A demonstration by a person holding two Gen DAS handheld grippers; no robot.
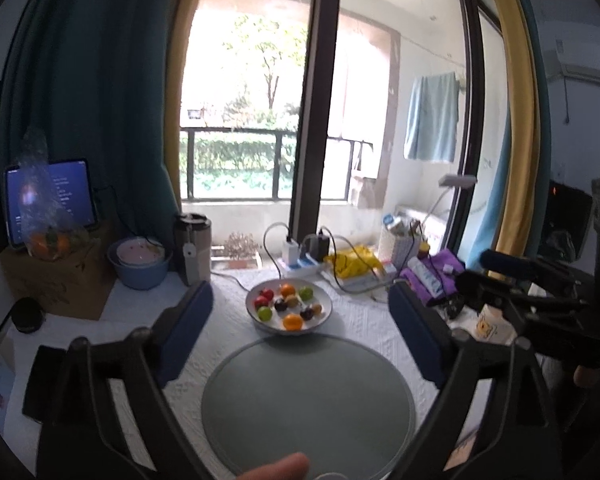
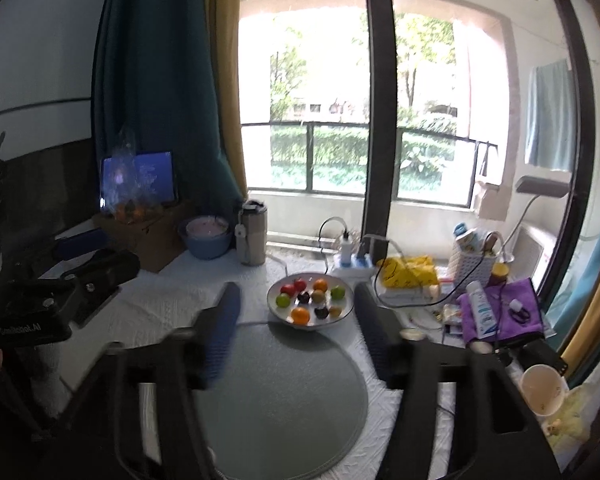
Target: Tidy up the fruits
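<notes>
Both my grippers are up off the counter (image 1: 360, 320), pointing at the window. Left gripper (image 1: 300, 312): jaws spread wide, nothing between them. Right gripper (image 2: 296, 312): jaws spread too, also empty; its left pad is motion-blurred.

Fruits sit in the white bowl (image 1: 289, 306), centre of the counter on the white textured cloth, just beyond the round grey-green mat (image 1: 308, 404). The bowl's near rim touches or slightly overlaps the mat's far edge. In the bowl I see two oranges (image 1: 293, 322), two green apples (image 1: 265, 313), red fruits (image 1: 266, 293) at the left, and dark and brownish pieces in the middle. The mat is bare.

Clutter around it:
- Behind the bowl: power strip (image 1: 300, 266) with chargers and cables; one cable trails onto the cloth near the bowl's right side.
- Right of it: yellow bag (image 1: 352, 262), white basket (image 1: 402, 244), purple cloth (image 1: 432, 276) with a tube on it, desk lamp (image 1: 456, 182).
- Left: steel tumbler (image 1: 192, 246), blue basin (image 1: 142, 266) with a pink bowl inside, cardboard box (image 1: 60, 280) carrying a bag of oranges, tablet (image 1: 50, 200) behind it.
- Near left edge: black phone (image 1: 42, 380).

Straight line from both jaws to the bowl is clear. A fingertip (image 1: 280, 468) shows at the bottom of the left view.
</notes>
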